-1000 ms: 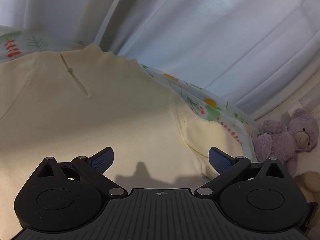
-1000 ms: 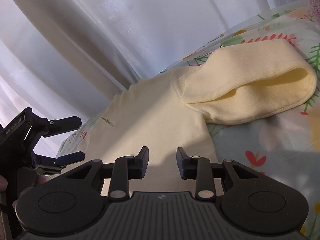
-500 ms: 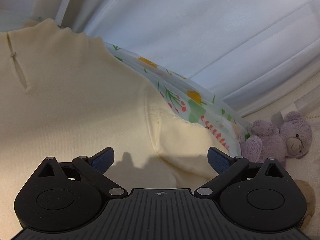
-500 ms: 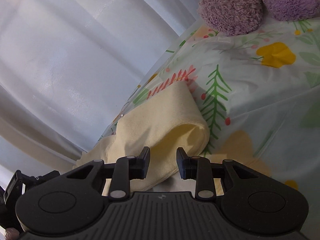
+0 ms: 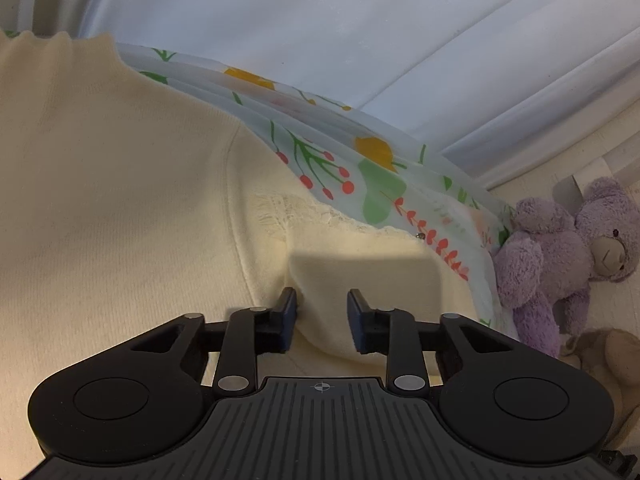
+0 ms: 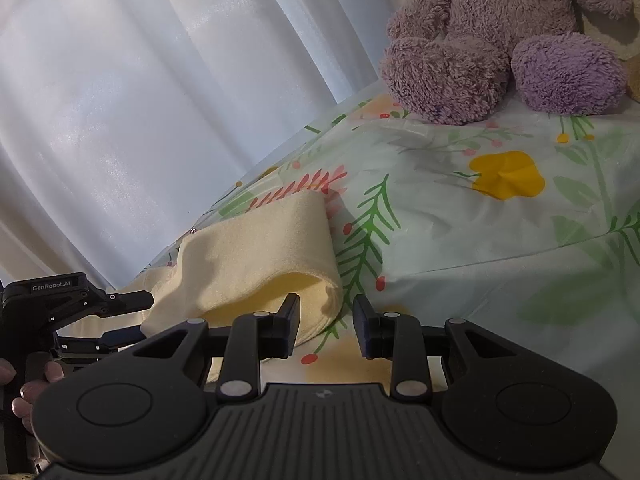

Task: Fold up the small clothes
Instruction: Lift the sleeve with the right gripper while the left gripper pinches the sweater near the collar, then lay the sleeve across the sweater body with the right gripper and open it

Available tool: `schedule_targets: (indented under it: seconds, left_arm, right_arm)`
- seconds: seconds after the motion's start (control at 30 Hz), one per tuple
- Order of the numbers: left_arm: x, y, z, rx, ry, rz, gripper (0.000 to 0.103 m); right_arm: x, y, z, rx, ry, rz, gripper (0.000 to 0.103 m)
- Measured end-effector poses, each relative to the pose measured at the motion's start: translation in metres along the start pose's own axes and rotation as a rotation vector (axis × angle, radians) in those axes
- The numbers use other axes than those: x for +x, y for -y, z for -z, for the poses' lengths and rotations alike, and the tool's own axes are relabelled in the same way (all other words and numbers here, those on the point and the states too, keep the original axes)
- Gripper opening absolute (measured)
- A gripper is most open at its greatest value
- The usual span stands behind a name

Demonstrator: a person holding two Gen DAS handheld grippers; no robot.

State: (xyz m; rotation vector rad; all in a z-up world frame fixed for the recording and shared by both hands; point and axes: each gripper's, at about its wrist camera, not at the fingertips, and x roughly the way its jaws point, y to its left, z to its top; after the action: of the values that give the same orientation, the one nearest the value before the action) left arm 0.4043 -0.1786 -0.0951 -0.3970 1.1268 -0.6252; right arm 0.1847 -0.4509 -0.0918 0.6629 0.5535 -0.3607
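A cream knit top (image 5: pixel 120 200) lies flat on a floral bedsheet (image 5: pixel 360 160). Its sleeve (image 5: pixel 360 264) sticks out to the right. My left gripper (image 5: pixel 322 316) is low over the sleeve near the shoulder seam. Its jaws are closing, with a bunch of sleeve fabric squeezed between the blue pads. In the right wrist view the same sleeve (image 6: pixel 256 252) ends in an open cuff (image 6: pixel 328 296). My right gripper (image 6: pixel 326 326) hovers at that cuff, jaws partly apart, the cuff edge beside the left finger and unpressed. The left gripper (image 6: pixel 128 318) shows at the far left.
A purple teddy bear (image 6: pixel 500 40) sits at the head of the bed beyond the cuff, with a beige soft toy (image 5: pixel 600 356) beside it. White curtains (image 6: pixel 140 100) hang close behind the bed. A person's hand (image 6: pixel 36 384) holds the left gripper's handle.
The left gripper slid right and down from the top's body to the sleeve, and its wide jaws closed in on the fabric. The right gripper swung right to the cuff, then held still.
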Motion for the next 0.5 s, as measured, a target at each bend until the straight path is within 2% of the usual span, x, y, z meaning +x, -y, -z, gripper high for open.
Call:
schedule_targets:
  seconds: [0.03, 0.2, 0.37, 0.47, 0.5]
  left_arm:
    - [0.002, 0.000, 0.000, 0.004, -0.006, -0.010, 0.009]
    - [-0.012, 0.003, 0.003, 0.039, 0.060, -0.040, 0.006]
    - [-0.072, -0.013, 0.008, 0.060, 0.160, -0.043, 0.006]
    - [-0.108, -0.033, 0.011, 0.032, 0.228, -0.132, 0.006]
    - [-0.119, -0.040, 0.012, 0.023, 0.253, -0.200, 0.006]
  right_arm:
    - [0.000, 0.000, 0.001, -0.001, -0.003, 0.000, 0.030]
    - [0.000, -0.002, 0.003, -0.008, -0.015, -0.005, 0.030]
    - [-0.001, -0.003, 0.000, -0.015, -0.016, -0.012, 0.030]
    - [-0.003, -0.005, 0.000, -0.028, -0.010, -0.012, 0.030]
    - [-0.003, -0.006, 0.001, -0.035, -0.012, -0.010, 0.030]
